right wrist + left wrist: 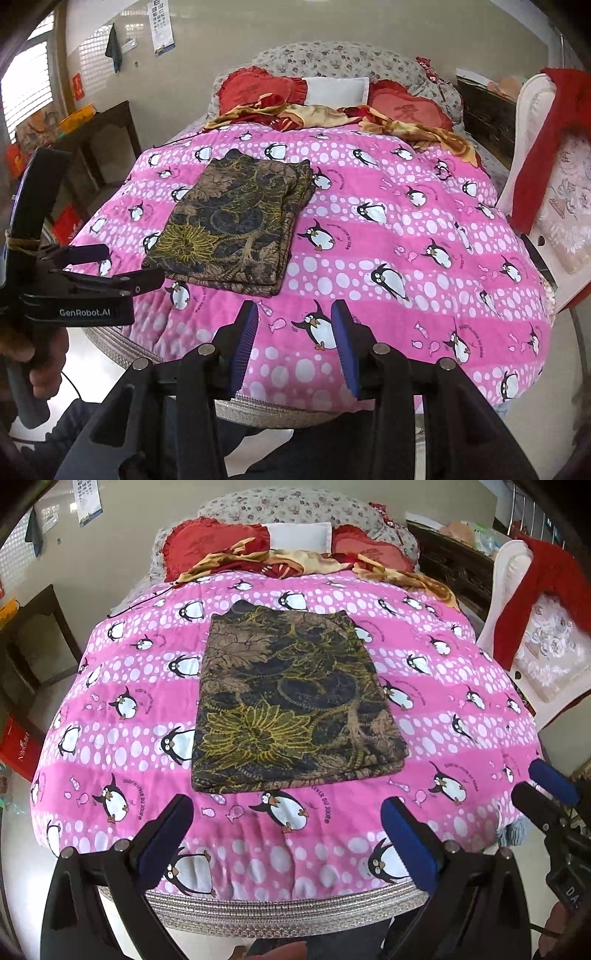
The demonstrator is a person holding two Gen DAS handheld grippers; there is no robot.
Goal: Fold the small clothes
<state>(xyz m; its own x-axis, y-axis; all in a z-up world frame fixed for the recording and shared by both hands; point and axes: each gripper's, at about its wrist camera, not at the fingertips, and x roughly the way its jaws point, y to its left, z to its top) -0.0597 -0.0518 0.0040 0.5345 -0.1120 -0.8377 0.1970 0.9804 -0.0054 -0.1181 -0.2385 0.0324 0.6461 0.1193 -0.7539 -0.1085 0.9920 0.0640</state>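
Folded garment on bed, both claws clear of it

Dark floral-print garment [291,701], folded to a flat rectangle, lies mid-bed on the pink penguin quilt [424,701]. Left claw [288,834] hangs spread wide over the quilt's near edge, empty. Right claw [291,347], at the garment's right, stands parted, nothing between its fingers.

A bed [110,709] fills the view, covered by a quilt [461,716]. A folded garment [291,701] lies flat on the quilt, near the middle of the bed and left of centre in the right wrist view. Behind it, at the head of the bed, a crumpled blanket [295,563] lies before two cushions [218,542] with a pillow [299,535] between them. A chair [513,602] stands right of the bed, a cabinet [40,638] to its left. The left claw [288,834] and right claw [293,347] are above the bed's near edge, before the garment and apart from it.
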